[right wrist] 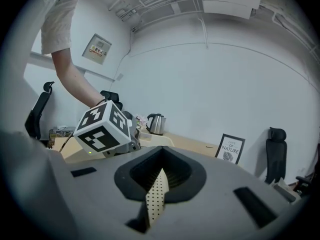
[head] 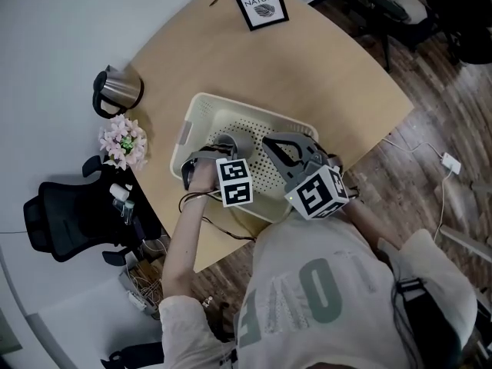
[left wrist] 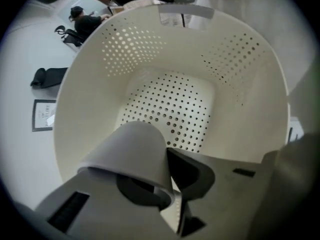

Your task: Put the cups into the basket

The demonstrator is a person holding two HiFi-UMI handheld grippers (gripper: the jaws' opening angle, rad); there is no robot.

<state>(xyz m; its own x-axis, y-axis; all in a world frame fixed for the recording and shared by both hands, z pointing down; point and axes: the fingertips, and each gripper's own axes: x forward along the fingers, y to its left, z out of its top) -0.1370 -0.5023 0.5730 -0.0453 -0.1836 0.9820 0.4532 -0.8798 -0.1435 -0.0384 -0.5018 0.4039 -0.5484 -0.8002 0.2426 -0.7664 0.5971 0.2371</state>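
A cream perforated basket (head: 201, 108) stands on the round wooden table (head: 323, 68). My left gripper (head: 223, 147) reaches down into it, shut on a grey cup (head: 235, 142). In the left gripper view the cup (left wrist: 131, 151) is tilted mouth-down between the jaws of that gripper (left wrist: 167, 184), above the basket's dotted floor (left wrist: 175, 104). My right gripper (head: 281, 152) is at the basket's near side, shut on its wall. In the right gripper view a strip of the perforated wall (right wrist: 156, 196) is pinched in the right gripper (right wrist: 157, 184). No other cup shows.
A steel kettle (head: 117, 91) and a pot of pink flowers (head: 121, 141) stand at the table's left edge. A framed sign (head: 260, 1) is at the far edge. A black office chair (head: 69, 214) is beside the table, and cables lie on the wooden floor.
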